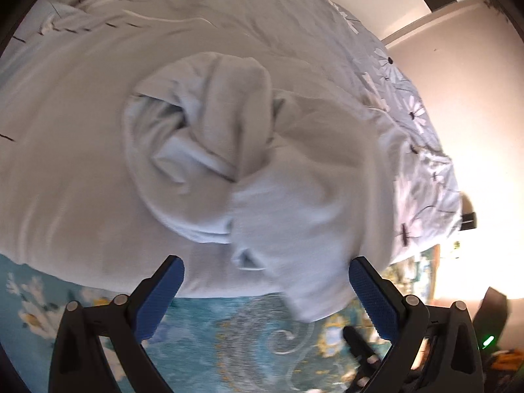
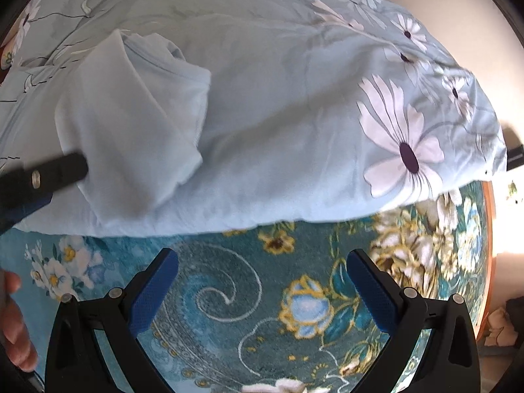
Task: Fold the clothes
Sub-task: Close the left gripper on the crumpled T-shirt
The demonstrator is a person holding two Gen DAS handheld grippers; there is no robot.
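Bed with pale-blue daisy-print duvet [image 2: 294,104] | crumpled pale-blue cotton garment [image 1: 229,137]: light, limp; I'd pinch hem | both tongs, left [image 1: 266,298] and right [image 2: 262,291], wide open, empty.

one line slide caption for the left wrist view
Open left tool above a crumpled pale blue garment on a floral quilt.

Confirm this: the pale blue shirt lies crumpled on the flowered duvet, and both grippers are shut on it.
Not quite. The shirt does lie crumpled on the duvet, but both wrist views show the left gripper and right gripper with jaws wide open, holding nothing.
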